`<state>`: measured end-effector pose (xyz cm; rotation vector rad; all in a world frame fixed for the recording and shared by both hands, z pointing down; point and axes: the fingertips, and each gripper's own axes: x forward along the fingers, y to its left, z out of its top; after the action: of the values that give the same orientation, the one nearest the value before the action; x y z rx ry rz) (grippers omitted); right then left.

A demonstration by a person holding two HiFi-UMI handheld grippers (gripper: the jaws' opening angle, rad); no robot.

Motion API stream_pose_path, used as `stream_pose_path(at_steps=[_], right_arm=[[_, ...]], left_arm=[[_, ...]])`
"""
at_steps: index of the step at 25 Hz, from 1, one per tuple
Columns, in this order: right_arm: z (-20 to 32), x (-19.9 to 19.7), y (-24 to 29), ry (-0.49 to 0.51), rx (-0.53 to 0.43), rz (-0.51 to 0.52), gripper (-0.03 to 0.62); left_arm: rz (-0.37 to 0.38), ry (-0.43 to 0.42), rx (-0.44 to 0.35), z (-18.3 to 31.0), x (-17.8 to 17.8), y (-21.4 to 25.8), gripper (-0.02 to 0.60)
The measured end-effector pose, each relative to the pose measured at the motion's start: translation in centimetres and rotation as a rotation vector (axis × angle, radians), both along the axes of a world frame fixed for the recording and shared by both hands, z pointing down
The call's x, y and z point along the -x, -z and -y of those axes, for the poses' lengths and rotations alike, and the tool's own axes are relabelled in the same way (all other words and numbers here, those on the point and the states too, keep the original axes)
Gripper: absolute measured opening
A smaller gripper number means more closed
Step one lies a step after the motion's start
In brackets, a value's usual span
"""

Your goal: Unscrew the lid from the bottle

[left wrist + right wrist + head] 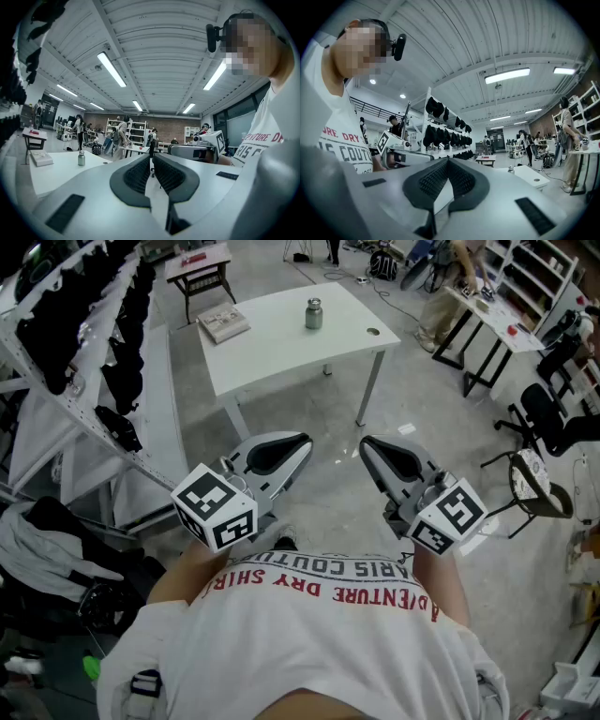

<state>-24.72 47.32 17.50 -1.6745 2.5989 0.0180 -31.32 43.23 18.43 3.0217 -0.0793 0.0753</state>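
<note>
White bench (272,348) at twelve o'clock carrying lidded bottle (313,313); left gripper (298,444) and right gripper (368,446) pressed together, empty, well short, probably awaiting approach.

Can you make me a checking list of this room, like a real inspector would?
Surface: white table, standing ahead of the person, beyond both grippers.
Job's things: small metal bottle upright on the table, lid seemingly on, nothing touching it.
Clutter: a book or paper stack near the table's left edge.
Grippers: left gripper and right gripper both shut, empty, held level over the floor, short of the table.
Cables: a cable on the floor behind the table.
Surroundings: rack of dark gear at left, office chair at right, a person at a desk at the back.
</note>
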Motion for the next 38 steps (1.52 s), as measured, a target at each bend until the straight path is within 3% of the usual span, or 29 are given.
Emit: stream_pose_path(at_steps=[11,22,31,38], right_arm=[[-1.3,-1.1,0.4,-0.043,-0.003,0.038,0.026],[1.9,-3.5,-1.2,-0.092,0.022,0.033,0.028],[8.5,-7.8,-2.6,-0.123,0.035,0.038,0.029],[18.6,-13.4,-3.9,-0.149,0.077,0.072,0.029]], left_arm=[[0.013,0.012,-0.011,-0.7,0.1,0.0,0.048],[0.012,0.013,0.015,2.6,-1.2,-1.5,0.048],[0.022,-0.009,0.038,9.3,-5.3,-3.2,0.048],[0.046,-0.025,0.085,19.5,-10.8,-4.6,0.048]])
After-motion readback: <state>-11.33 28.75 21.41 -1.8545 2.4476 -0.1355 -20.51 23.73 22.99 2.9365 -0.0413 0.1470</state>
